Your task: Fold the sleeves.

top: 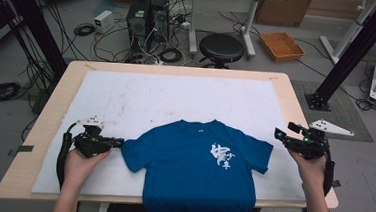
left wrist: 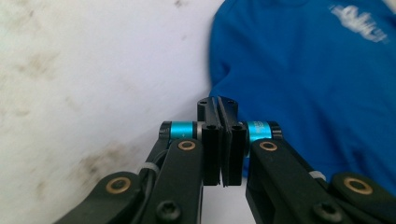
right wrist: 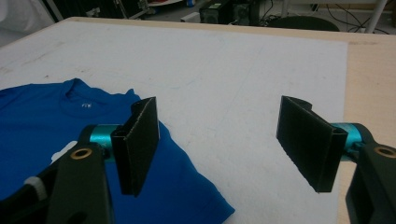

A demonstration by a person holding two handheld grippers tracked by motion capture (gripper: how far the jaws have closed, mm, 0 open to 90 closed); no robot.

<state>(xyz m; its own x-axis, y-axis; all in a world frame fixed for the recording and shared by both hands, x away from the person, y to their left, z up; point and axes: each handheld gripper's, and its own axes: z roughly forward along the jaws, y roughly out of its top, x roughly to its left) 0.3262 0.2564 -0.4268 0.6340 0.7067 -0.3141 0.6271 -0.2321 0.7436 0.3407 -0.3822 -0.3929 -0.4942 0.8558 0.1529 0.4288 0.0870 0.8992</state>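
Observation:
A blue t-shirt [top: 191, 169] with white print lies face up on the white mat, its hem hanging over the near table edge. My left gripper [top: 120, 142] lies low at the shirt's left sleeve [top: 131, 154]. In the left gripper view its jaws [left wrist: 218, 106] are pressed together right at the sleeve's corner [left wrist: 224, 74], with the cloth edge nipped at the tips. My right gripper [top: 279, 134] hovers just off the right sleeve [top: 260, 153], apart from it. In the right gripper view it [right wrist: 224, 140] stands wide open with nothing between the pads, above the blue shirt [right wrist: 42, 121].
The white mat [top: 176, 97] covers most of the wooden table [top: 296, 101]. Beyond the far edge, on the floor, stand a black stool [top: 221, 47], computer cases [top: 147, 15] with cables, and an orange tray [top: 281, 45]. A black frame post [top: 352, 52] rises at the right.

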